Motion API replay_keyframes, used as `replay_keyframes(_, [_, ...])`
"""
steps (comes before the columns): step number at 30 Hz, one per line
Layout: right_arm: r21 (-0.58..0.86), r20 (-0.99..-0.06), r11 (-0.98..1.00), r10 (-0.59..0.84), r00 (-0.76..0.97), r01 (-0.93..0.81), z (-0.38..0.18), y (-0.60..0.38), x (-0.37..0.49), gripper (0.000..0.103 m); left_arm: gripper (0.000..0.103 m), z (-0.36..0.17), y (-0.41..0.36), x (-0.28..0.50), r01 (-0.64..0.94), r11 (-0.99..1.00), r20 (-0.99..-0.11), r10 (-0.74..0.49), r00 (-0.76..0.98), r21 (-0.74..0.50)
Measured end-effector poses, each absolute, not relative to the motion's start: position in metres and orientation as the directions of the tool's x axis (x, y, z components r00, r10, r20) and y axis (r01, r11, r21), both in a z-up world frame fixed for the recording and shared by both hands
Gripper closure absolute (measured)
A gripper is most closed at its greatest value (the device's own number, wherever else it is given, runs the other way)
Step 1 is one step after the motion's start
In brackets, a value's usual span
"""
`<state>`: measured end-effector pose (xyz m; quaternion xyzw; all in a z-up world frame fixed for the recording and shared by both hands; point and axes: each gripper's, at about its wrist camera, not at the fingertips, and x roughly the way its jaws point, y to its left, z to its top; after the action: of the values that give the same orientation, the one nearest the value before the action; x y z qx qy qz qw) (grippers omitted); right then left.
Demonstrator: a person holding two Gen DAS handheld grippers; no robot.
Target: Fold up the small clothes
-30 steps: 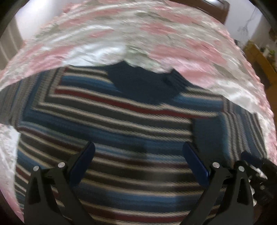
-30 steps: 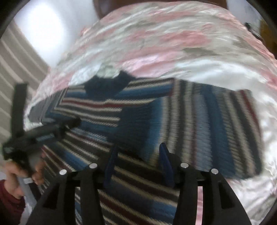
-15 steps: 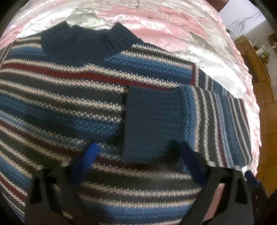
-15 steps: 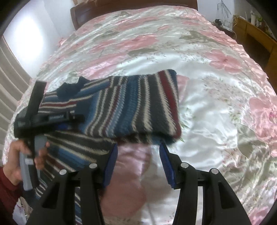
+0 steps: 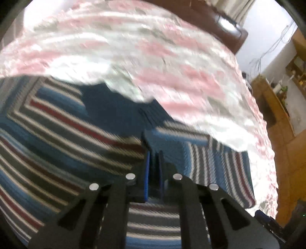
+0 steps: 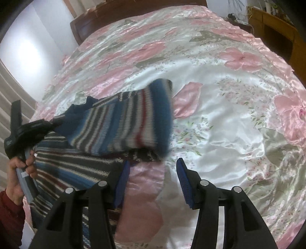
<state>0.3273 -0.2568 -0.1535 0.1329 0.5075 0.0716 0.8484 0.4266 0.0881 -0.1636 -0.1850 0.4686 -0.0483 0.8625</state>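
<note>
Your striped knit sweater (image 6: 118,130) lies near the left side of the bed, its navy collar (image 5: 114,107) toward the headboard, one sleeve (image 6: 145,115) lifted and carried across the chest. It is thick, chunky wool in blue, grey, white and red bands: soft and floppy, likely to sag wherever it hangs free, yet with enough body that a fold should stay put once laid down. The ribbed cuff (image 5: 168,138) is the firmest edge to hold, and your left gripper (image 5: 154,172) has its blue pads pressed together on that cuff end of the sleeve, the knit sandwiched between them. The left view is blurred, so how deep the bite goes cannot be told.

Your right gripper (image 6: 153,180) hangs with its tongs apart over the bedspread, just beside the sweater's right edge, holding nothing. The doubled fabric under the raised sleeve is the nearest place for it to pin.

Beneath lies a satin bedspread (image 6: 229,107), white with large pink flowers, glossy and rumpled; the wool may slide on it if you drag rather than lift. A dark wooden headboard (image 6: 107,15) closes the far end, a wooden cabinet (image 6: 275,28) stands to the right, and striped curtains (image 6: 11,92) hang at left beside your hand (image 6: 21,172) in its red sleeve.
</note>
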Motion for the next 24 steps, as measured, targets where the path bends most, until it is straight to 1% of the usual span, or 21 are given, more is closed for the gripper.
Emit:
replay_keyframes(4, [0.36, -0.829, 0.933, 0.319, 0.459, 0.001, -0.16, -0.246, 0.337, 0.048, 0.097, -0.153, 0.132, 0.436, -0.115, 0.952, -0.783, -0.162, 0.601, -0.285])
replay_keyframes(7, [0.408, -0.821, 0.913, 0.362, 0.442, 0.01, -0.168, -0.234, 0.351, 0.041, 0.097, -0.154, 0.171, 0.445, -0.166, 0.949, -0.791, -0.119, 0.6, -0.269])
replay_keyframes(8, [0.423, -0.82, 0.906, 0.38, 0.428, 0.008, -0.171, -0.229, 0.357, 0.038, 0.097, -0.157, 0.181, 0.448, -0.176, 0.947, -0.796, -0.117, 0.593, -0.27])
replay_keyframes(11, [0.455, -0.822, 0.89, 0.41, 0.396, 0.021, -0.182, -0.218, 0.371, 0.038, 0.097, -0.17, 0.199, 0.451, -0.174, 0.949, -0.813, -0.121, 0.57, -0.263])
replay_keyframes(13, [0.418, -0.857, 0.905, 0.367, 0.363, 0.072, -0.194, -0.213, 0.383, 0.038, 0.097, -0.179, 0.2, 0.454, -0.164, 0.953, -0.822, -0.124, 0.556, -0.255])
replay_keyframes(14, [0.415, -0.862, 0.906, 0.362, 0.356, 0.084, -0.197, -0.212, 0.385, 0.04, 0.097, -0.184, 0.2, 0.453, -0.165, 0.954, -0.826, -0.121, 0.55, -0.25])
replay_keyframes(15, [0.427, -0.863, 0.9, 0.376, 0.337, 0.089, -0.204, -0.211, 0.389, 0.049, 0.096, -0.19, 0.2, 0.453, -0.17, 0.956, -0.833, -0.113, 0.542, -0.241])
replay_keyframes(17, [0.433, -0.866, 0.896, 0.384, 0.32, 0.096, -0.212, -0.212, 0.39, 0.064, 0.096, -0.204, 0.202, 0.451, -0.183, 0.956, -0.847, -0.101, 0.523, -0.227])
replay_keyframes(18, [0.429, -0.868, 0.898, 0.38, 0.32, 0.099, -0.214, -0.212, 0.388, 0.067, 0.095, -0.21, 0.203, 0.45, -0.188, 0.957, -0.854, -0.096, 0.512, -0.22])
replay_keyframes(20, [0.421, -0.871, 0.902, 0.373, 0.319, 0.094, -0.218, -0.213, 0.385, 0.07, 0.094, -0.22, 0.209, 0.446, -0.192, 0.961, -0.87, -0.082, 0.486, -0.198])
replay_keyframes(21, [0.416, -0.874, 0.905, 0.37, 0.316, 0.092, -0.22, -0.213, 0.382, 0.07, 0.091, -0.224, 0.213, 0.445, -0.197, 0.963, -0.876, -0.069, 0.478, -0.183])
replay_keyframes(23, [0.401, -0.88, 0.912, 0.36, 0.309, 0.08, -0.223, -0.211, 0.38, 0.069, 0.093, -0.229, 0.224, 0.442, -0.212, 0.964, -0.885, -0.045, 0.463, -0.16])
replay_keyframes(24, [0.396, -0.882, 0.916, 0.357, 0.308, 0.071, -0.223, -0.21, 0.379, 0.068, 0.092, -0.23, 0.229, 0.44, -0.212, 0.963, -0.885, -0.054, 0.462, -0.169])
